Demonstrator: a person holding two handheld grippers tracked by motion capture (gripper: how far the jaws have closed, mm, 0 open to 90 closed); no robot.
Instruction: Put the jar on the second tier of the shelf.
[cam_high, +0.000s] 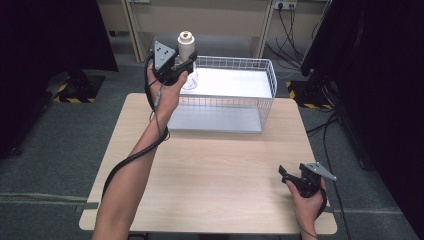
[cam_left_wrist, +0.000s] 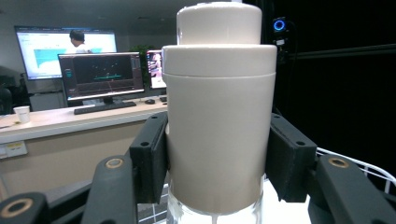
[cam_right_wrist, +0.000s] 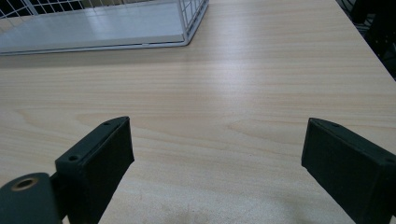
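- Left gripper (cam_high: 187, 62) had its fingers (cam_left_wrist: 150, 161) clamped on both sides of a cream-capped bottle (cam_high: 186, 47), grip sitting on the wide cap just above the clear glass base.
- Bottle was upright and off the surface, held in the air at the near-left corner of the white wire basket (cam_high: 270, 75).
- From the high view the clear base looked level with or just inside the basket rim; couldn't tell whether it touched the wire or the basket floor.
- Left gripper view: bottle (cam_left_wrist: 218, 112) dead centre between the fingers, cap on, no visible tilt, basket wire at the lower right edge.
- Right gripper (cam_high: 290, 176) was parked low over the near-right part of the wooden surface (cam_high: 225, 165), fingers (cam_right_wrist: 95, 163) wide apart, nothing between them.
- Right gripper view: bare wood ahead, basket (cam_right_wrist: 187, 28) well off at the far left.
- Basket interior looked bare apart from the bottle at its corner.
- Judgement: pick-up done, carry nearly done. The job reads as putting the bottle into the basket.
- Left to do: get it fully past the rim, lower it to the basket floor, open up, back the hand out.
- Right hand seemed to have no part in this step.
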